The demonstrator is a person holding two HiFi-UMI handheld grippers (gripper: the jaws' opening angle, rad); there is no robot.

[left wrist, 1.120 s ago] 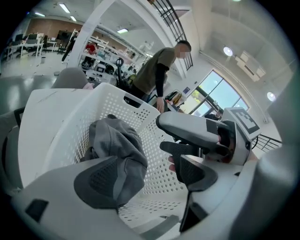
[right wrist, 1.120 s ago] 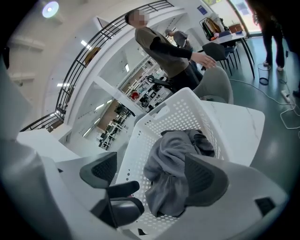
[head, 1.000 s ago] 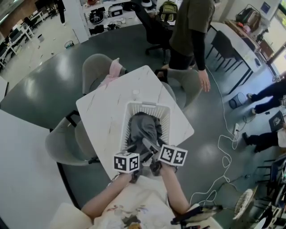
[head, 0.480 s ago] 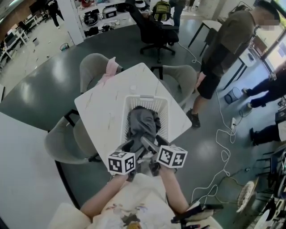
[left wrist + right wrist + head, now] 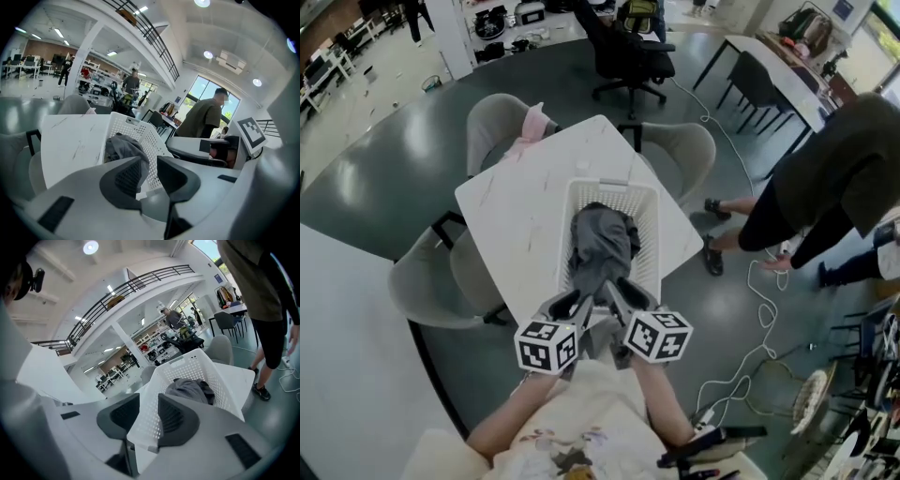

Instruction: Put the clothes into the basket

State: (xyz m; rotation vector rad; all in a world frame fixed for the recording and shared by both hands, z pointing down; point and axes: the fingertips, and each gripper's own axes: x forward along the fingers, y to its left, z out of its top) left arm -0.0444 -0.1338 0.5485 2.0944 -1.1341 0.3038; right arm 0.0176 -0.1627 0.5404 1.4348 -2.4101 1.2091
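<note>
A white perforated basket (image 5: 609,185) stands on the white marble table (image 5: 511,225) with grey clothes (image 5: 602,239) heaped inside. My left gripper (image 5: 578,305) and right gripper (image 5: 619,292) sit side by side at its near rim. Both sets of jaws have just been closing. In the left gripper view the basket (image 5: 150,136) has its near rim pinched in the left gripper (image 5: 149,171), with the clothes (image 5: 123,145) just behind. In the right gripper view the basket (image 5: 197,366) has its wall clamped in the right gripper (image 5: 149,416), with the clothes (image 5: 190,390) beyond.
Grey chairs ring the table; one at the back left holds a pink cloth (image 5: 532,127). A person (image 5: 834,169) stands bent over at the right, close to the table's right corner. White cables (image 5: 759,309) trail over the floor on the right.
Both grippers' jaws went from wide open to closed on the basket's near rim, and both cubes drew slightly nearer me. The standing person walked from the back round to the right.
</note>
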